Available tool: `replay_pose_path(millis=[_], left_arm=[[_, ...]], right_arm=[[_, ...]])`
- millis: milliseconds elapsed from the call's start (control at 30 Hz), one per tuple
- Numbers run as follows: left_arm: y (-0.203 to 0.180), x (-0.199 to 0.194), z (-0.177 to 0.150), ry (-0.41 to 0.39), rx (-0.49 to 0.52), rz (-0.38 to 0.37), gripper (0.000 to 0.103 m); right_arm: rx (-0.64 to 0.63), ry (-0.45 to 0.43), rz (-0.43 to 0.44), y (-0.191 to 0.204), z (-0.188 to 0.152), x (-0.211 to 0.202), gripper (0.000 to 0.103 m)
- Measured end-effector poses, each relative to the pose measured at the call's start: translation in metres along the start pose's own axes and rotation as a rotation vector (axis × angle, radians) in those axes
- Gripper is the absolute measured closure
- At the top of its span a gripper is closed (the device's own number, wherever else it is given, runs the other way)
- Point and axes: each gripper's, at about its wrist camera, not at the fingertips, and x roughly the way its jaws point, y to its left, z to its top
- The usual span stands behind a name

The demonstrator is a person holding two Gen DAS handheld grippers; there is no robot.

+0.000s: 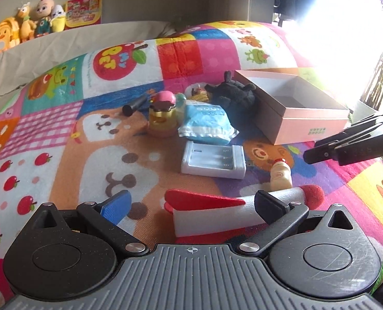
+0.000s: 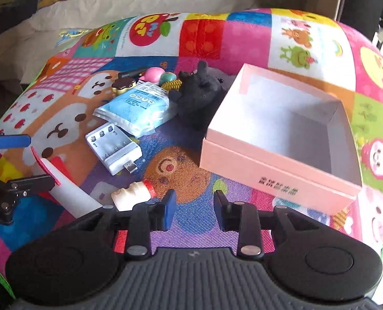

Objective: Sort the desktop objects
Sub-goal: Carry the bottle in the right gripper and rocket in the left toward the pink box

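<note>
My left gripper (image 1: 191, 204) is open, its jaws wide around a white-and-red plush rocket (image 1: 217, 214) that lies on the colourful mat (image 1: 62, 155); the right finger touches it. It also shows in the right wrist view (image 2: 62, 180). My right gripper (image 2: 195, 206) is open and empty, hovering above the mat in front of an open pink box (image 2: 281, 139). A small yoghurt-bottle toy (image 2: 132, 196) lies just left of it. A white battery charger (image 1: 212, 159), a blue packet (image 1: 206, 124), a black plush (image 1: 232, 93) and a pudding toy (image 1: 163, 116) lie beyond.
A black marker (image 1: 134, 106) and small toys lie behind the pudding toy. Stuffed toys (image 1: 23, 25) line the grey sofa back. Bright window glare fills the upper right of the left wrist view. The pink box (image 1: 294, 106) is empty.
</note>
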Motion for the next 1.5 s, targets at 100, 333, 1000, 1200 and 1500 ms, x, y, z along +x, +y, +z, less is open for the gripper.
replay_pose_path(millis=[100, 333, 1000, 1200, 1500], left_arm=[[-0.005, -0.001, 0.0, 0.005, 0.033, 0.005, 0.0], [-0.014, 0.001, -0.001, 0.044, 0.104, 0.029, 0.0], [-0.095, 0.003, -0.004, 0.0, 0.294, -0.187, 0.0], [-0.107, 0.018, -0.013, 0.029, 0.491, -0.175, 0.0], [-0.121, 0.039, -0.006, 0.027, 0.634, -0.262, 0.0]], right_arm=[[0.084, -0.021, 0.085, -0.004, -0.006, 0.008, 0.07], [0.121, -0.007, 0.12, 0.028, -0.005, 0.033, 0.054], [0.283, -0.165, -0.213, -0.061, -0.108, -0.03, 0.078], [0.293, -0.22, -0.221, -0.06, -0.123, -0.03, 0.074], [0.397, -0.26, -0.154, -0.069, -0.129, -0.034, 0.04]])
